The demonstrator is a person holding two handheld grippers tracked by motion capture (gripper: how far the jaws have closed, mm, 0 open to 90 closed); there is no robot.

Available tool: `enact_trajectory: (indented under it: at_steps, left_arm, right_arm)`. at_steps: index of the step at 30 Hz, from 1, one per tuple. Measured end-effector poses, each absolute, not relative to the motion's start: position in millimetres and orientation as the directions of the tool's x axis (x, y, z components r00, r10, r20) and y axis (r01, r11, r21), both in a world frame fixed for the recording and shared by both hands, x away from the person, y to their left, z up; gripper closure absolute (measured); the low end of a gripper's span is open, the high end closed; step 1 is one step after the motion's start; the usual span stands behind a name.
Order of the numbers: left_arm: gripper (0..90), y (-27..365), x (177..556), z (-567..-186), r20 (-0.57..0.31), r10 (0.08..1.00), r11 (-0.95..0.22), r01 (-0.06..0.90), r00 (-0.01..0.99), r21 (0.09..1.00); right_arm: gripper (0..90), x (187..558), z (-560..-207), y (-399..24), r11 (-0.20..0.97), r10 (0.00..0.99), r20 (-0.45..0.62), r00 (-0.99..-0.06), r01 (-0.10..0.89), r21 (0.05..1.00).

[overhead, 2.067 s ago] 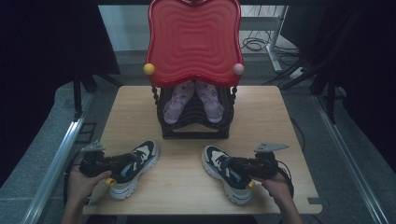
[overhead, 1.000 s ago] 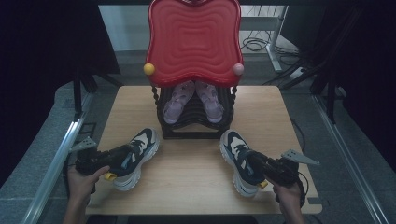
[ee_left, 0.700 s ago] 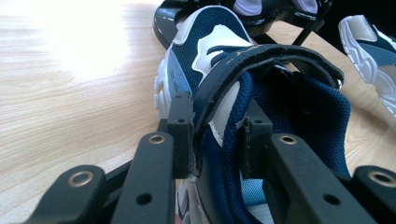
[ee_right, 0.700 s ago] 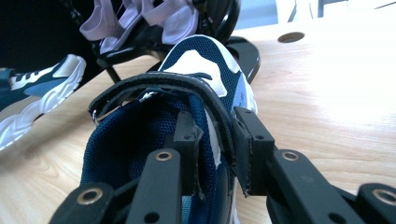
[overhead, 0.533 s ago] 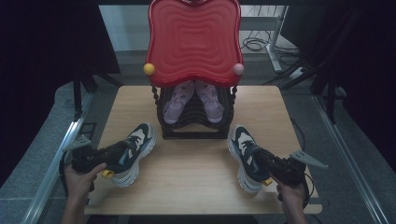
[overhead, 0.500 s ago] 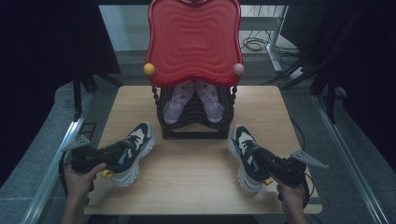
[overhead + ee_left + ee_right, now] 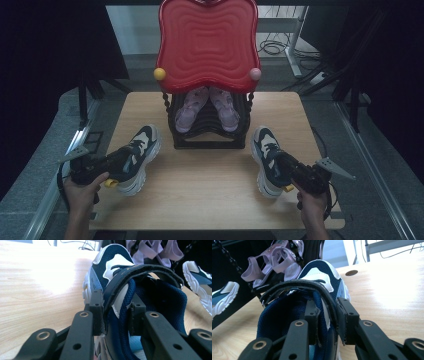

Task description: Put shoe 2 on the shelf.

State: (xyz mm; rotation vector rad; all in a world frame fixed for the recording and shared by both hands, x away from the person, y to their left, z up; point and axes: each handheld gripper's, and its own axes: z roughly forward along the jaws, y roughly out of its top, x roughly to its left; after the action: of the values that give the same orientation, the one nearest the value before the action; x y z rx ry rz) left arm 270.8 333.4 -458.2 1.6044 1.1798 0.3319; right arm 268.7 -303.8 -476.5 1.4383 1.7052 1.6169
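**Two sneakers held beside the rack**

Each hand holds one sneaker by its side wall. The left gripper (image 7: pixel 107 167) has its fingers (image 7: pixel 96 312) pinching the left sneaker (image 7: pixel 135 157) at the collar, one finger outside and one inside the opening. The right gripper (image 7: pixel 290 172) pinches the right sneaker (image 7: pixel 267 160) in the same way, its fingers (image 7: pixel 345 322) clamping the side wall and strap.

Both sneakers sit on the worktop (image 7: pixel 210 195), one at each side of the black rack (image 7: pixel 207 135), toes pointing far. The pair looks already spread to the two sides of the rack, I think; what is left seems to be to let go of them, or to lift them to a last place.

The sneakers are navy mesh with white panels, thick white soles and a dark strap over the tongue. Lilac sandals (image 7: pixel 205 105) rest on the rack, under a red tray (image 7: pixel 207 45).
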Motion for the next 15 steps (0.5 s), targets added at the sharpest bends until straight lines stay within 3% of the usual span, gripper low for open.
enact_trajectory:
  at_steps: [15]
  left_arm:
    - [71.0, 338, 282, -438, -0.336, 0.817, 0.101, 0.457, 0.468, 0.884]
  right_arm:
    - [71.8, 287, -455, -300, -0.219, 0.845, 0.353, -0.402, 0.342, 0.914]
